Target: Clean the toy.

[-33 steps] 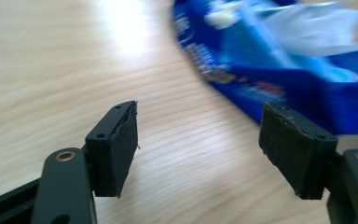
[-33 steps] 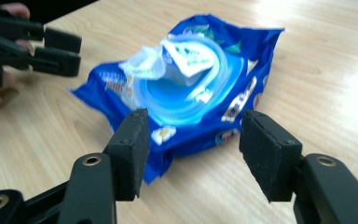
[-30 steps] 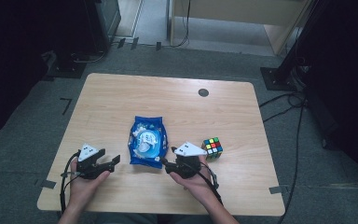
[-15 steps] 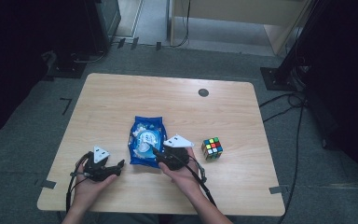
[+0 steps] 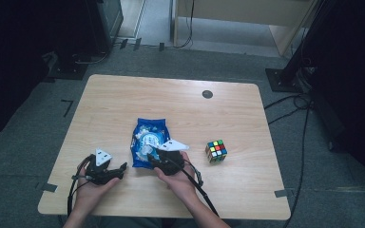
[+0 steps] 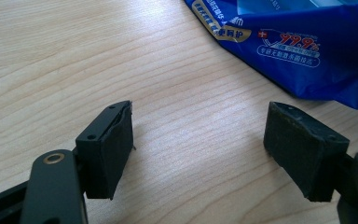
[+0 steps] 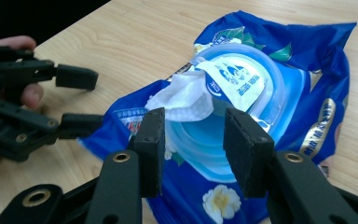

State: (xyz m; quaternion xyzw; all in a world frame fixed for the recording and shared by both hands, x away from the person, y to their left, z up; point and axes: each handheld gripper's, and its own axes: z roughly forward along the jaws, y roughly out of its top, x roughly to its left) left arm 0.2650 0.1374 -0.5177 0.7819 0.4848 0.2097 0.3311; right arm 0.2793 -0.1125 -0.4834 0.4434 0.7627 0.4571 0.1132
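Shifted in toward the wet-wipe pack (image 5: 148, 142) over the last second: right gripper (image 7: 193, 140) up from beside the Rubik's cube (image 5: 216, 151) to the pack's near edge, left gripper (image 6: 200, 149) inward toward the pack's near left corner. Pack and cube unmoved.

Lying flat near the middle of the wooden table (image 5: 123, 99), blue film pack, round plastic lid flipped up, one white wipe (image 7: 184, 98) puffed out of the opening. Cube just to its right, apart from it.

Right jaws partly open, nothing between them, poised over the lid ring and aimed at the wipe. Left jaws spread wide, empty, over bare wood with the pack's corner (image 6: 335, 88) just beyond.

Probably soft and floppy, that pack: crinkly film, slippery, light enough to slide or lift when the wipe is tugged. Wipe itself damp, limp, easily torn, likely to drag the next one along. Best taken by the raised tuft of wipe, pinched low and pulled slowly; pack best pinned at a flat film corner, away from the stiff lid.
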